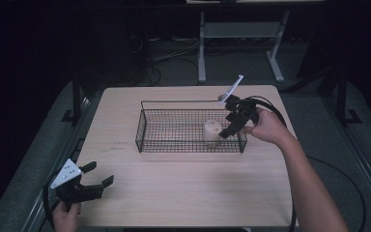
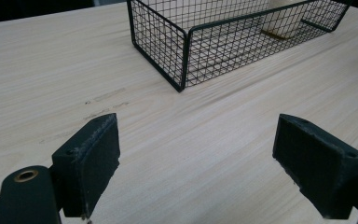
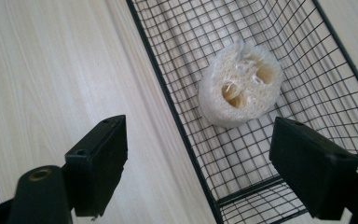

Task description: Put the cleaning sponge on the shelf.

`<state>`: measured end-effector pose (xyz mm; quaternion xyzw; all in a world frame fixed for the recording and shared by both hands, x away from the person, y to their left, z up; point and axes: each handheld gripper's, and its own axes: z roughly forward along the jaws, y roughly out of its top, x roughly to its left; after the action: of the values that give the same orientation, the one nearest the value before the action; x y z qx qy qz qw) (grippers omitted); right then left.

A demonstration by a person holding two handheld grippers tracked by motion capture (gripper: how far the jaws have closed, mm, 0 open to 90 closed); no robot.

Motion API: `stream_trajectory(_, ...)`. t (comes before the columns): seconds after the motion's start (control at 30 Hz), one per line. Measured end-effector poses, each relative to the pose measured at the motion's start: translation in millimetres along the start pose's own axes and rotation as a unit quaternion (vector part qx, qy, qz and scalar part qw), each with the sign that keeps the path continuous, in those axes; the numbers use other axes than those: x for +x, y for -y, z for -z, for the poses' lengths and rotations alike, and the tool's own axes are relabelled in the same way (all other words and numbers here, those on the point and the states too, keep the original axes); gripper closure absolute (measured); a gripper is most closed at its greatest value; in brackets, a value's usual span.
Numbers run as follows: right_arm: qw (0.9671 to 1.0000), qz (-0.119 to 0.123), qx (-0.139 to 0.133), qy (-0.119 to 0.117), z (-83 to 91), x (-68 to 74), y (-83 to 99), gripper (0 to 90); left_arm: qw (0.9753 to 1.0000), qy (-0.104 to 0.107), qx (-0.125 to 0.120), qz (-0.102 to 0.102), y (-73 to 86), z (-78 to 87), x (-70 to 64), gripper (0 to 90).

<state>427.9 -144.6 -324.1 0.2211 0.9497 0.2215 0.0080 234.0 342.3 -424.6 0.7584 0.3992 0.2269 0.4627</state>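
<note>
A black wire basket [image 1: 142,130] stands in the middle of the light wooden table [image 1: 183,193]. A pale round loofah piece [image 1: 212,130] lies on the basket floor at its right end. My right gripper [image 1: 227,118] hangs open over that right end, just above and beside the loofah [image 3: 240,86], with nothing between its jaws. In the right gripper view [image 3: 200,144] the jaws straddle the basket's long rim [image 3: 177,116]. My left gripper [image 1: 100,173] is open at the table's near left corner, low over bare wood [image 2: 198,140], facing the basket [image 2: 186,42] and loofah [image 2: 284,23].
The table's near and right edges lie close to the person's forearms. Beyond the far edge are a dark floor with cables [image 1: 174,58] and a grey desk frame [image 1: 202,48]. Faint scuff marks [image 2: 107,95] show on the wood left of the basket.
</note>
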Motion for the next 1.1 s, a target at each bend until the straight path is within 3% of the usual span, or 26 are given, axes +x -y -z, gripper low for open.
stream_trajectory(0.83, 0.9999, 0.014, -0.005, -0.005, 5.0, 26.6, 37.8, 18.5, 1.0, 0.0, 0.005, -0.005, 0.7, -1.7, -0.6, 13.9)
stream_trajectory(1.1, 0.9998, 0.015, 0.001, -0.011, -7.7, 34.2, 58.6, 18.4, 0.9999, 0.0, 0.01, -0.007, 1.1, -2.9, -3.1, 13.9)
